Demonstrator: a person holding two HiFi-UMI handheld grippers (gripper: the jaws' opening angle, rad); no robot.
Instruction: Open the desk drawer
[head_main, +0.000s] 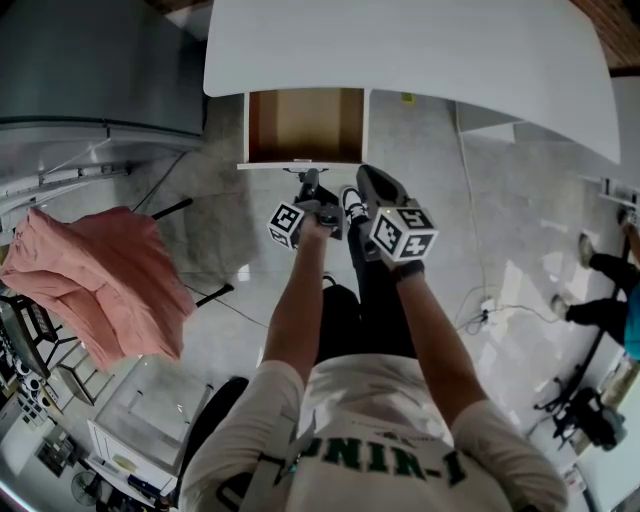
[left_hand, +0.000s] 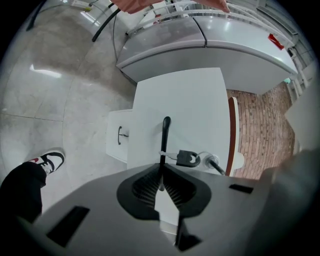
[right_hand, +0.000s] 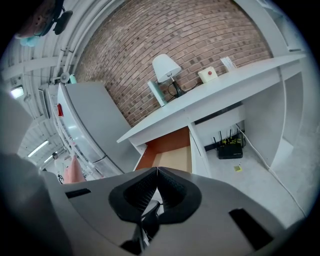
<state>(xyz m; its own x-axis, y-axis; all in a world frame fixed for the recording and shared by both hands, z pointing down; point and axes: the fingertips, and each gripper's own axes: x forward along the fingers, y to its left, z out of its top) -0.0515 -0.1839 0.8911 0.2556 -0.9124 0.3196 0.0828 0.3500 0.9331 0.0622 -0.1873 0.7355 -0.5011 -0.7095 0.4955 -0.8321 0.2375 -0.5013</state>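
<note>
1. The drawer stands pulled out from under the near edge of the white desk. In the head view it sits toward the left end of that edge, and its wooden floor shows.
2. The drawer's white front carries a small dark handle, and both tongs are apart from it.
3. The left tongs are closed on a thin black rod that runs out from between the pads. A black tag sits beside the rod on a pale tie.
4. The right tongs are closed pad against pad with nothing between them, and they point at the open drawer.
5. A lamp stands at the desk's far edge against the brick wall.
6. A pink cloth lies off the desk's left end.
</note>
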